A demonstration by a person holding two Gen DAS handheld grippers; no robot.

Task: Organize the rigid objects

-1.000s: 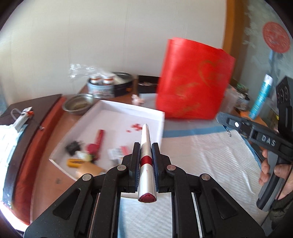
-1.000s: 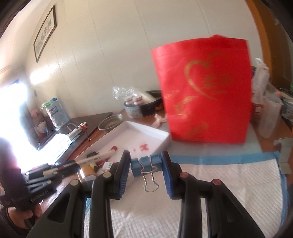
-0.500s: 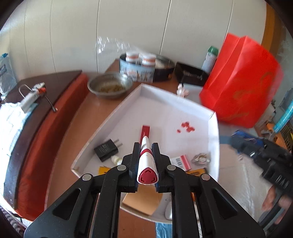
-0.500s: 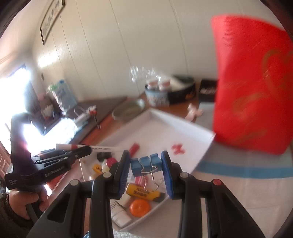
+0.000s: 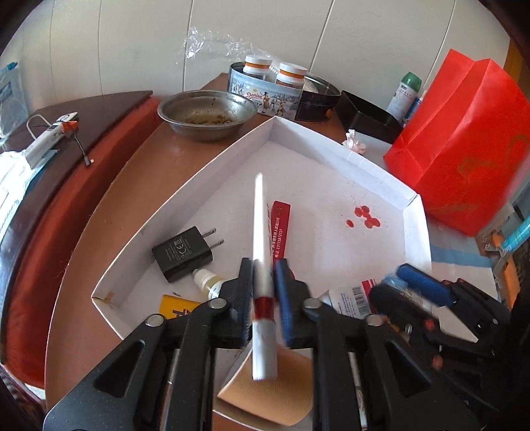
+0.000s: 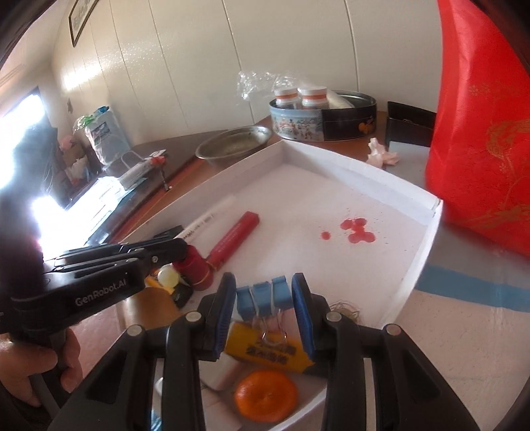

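The left gripper (image 5: 263,275) is opening, its jaws parting around a slim white pen with a red band (image 5: 261,252) (blurred, apparently loose between them). The right gripper (image 6: 265,298) is opening too, a blue plastic binder clip with wire handles (image 6: 265,296) sitting between its pads with gaps either side. Beneath both lies a shallow white cardboard tray (image 5: 331,146); a smooth orange (image 6: 265,398) rests under the right jaws.

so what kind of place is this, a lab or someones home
Most likely a lived-in home: a wooden table cluttered with a metal bowl, a biscuit tin holding pill bottles, and a red gift bag; a framed picture hangs on the panelled wall.
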